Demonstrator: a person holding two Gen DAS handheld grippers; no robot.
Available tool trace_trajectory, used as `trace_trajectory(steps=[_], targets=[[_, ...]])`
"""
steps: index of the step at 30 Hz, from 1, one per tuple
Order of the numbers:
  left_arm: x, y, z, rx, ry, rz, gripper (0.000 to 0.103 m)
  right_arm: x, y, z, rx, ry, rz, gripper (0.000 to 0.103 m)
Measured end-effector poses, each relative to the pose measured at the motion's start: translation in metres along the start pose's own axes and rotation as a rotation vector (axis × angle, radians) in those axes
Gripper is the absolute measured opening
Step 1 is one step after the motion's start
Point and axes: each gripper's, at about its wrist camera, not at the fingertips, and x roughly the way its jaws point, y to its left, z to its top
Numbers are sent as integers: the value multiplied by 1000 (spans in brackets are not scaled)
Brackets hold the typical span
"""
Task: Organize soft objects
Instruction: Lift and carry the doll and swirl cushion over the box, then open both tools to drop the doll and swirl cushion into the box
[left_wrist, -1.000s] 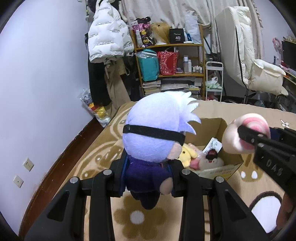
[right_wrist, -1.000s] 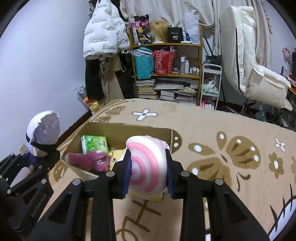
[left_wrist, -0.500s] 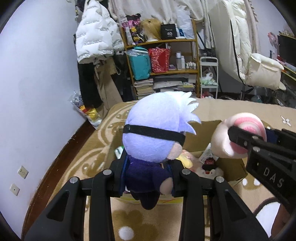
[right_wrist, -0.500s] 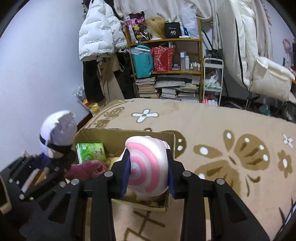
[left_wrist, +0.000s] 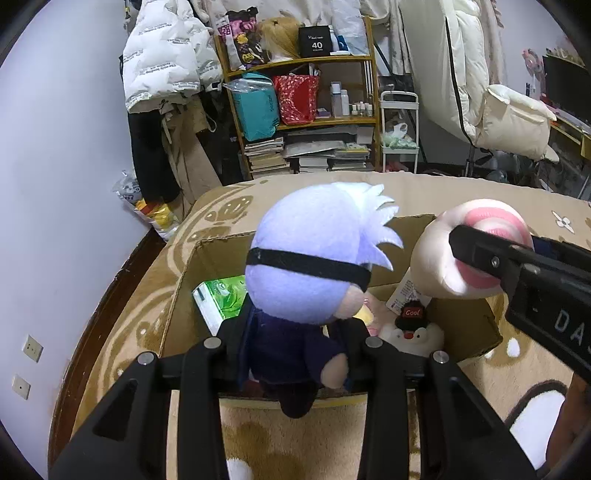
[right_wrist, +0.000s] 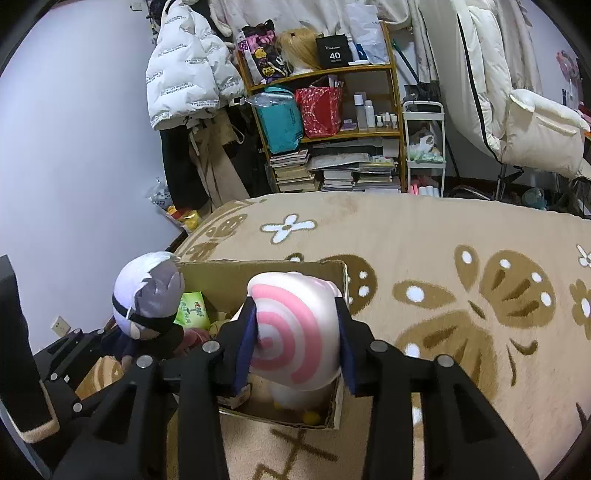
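**Over the box mouth: both toys hanging above the opening, the right one about to drop**

Between the right gripper's (right_wrist: 295, 339) blue pads, the pink-and-white swirl plush (right_wrist: 295, 328) is sitting with its spiral face toward the camera. The jaws are opening: the pads are still flanking the toy closely, and from the right wrist view they appear to be only just touching its sides. Directly beneath it the cardboard box (right_wrist: 332, 269) is lying open, its near right corner under the plush, so the toy's way into the box is straight down.

Between the left gripper's (left_wrist: 295, 347) fingers, the white-haired doll (left_wrist: 314, 266) is being pinched at its dark torso, jaws squeezed tight on the soft body. It is standing upright, long axis vertical, head well above the fingertips and legs dangling below them at the box's near wall. Most of the doll is hanging over the left half of the opening.

Outward from both, the box is already holding a green tissue pack (left_wrist: 221, 299), a penguin toy (left_wrist: 410, 328) with a black cap and something yellow and pink beneath. It is resting on the beige flower-patterned blanket (right_wrist: 443, 240).

Judging by this, the right hand is nearer to release; the left one likely needs to reach slightly farther in so the doll's feet clear the near edge.
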Motion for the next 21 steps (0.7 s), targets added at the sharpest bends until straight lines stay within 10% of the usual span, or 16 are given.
trace_trajectory(steps=[6,13,21], targets=[[6,4,3,-10,18,-17,38,1,-1,-2,3,14,20,46],[-1,11,4,-23,10,-9,76,3,-3,-5,19,21,52,50],[-21,14,1,12,13,73,88,8,0,-8,3,65,33,68]])
